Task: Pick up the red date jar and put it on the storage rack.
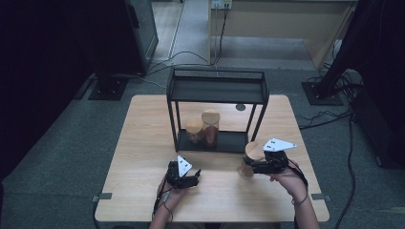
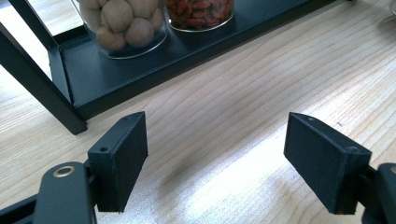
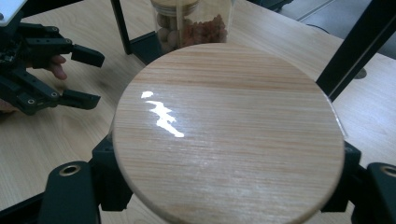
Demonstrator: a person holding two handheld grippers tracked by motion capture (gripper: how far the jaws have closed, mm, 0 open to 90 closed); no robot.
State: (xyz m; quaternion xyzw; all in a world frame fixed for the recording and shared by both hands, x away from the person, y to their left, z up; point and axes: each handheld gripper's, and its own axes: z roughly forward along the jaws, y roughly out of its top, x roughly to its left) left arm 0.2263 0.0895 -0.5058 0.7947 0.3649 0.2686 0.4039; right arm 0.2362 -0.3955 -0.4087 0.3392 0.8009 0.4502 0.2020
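Observation:
A glass jar with a round wooden lid [image 3: 229, 130] stands upright on the table, right of the rack, with my right gripper [image 3: 229, 186] shut on it just below the lid. From above, that jar [image 1: 249, 160] and right gripper [image 1: 255, 167] sit at the table's front right. My left gripper [image 1: 197, 176] rests open at the front centre with nothing between its jaws [image 2: 217, 140]. It shows off to the left as the left gripper [image 3: 88, 77] in the right gripper view. On the rack's bottom shelf stand a jar of round nuts [image 2: 123, 23] and a jar of red dried berries [image 2: 201, 11].
The black metal rack [image 1: 217, 90] stands at the table's middle back; its top shelf is bare and its corner posts [image 2: 44, 93] reach the tabletop. The wooden table [image 1: 143, 143] has free room at left. Cables and stands lie on the floor beyond.

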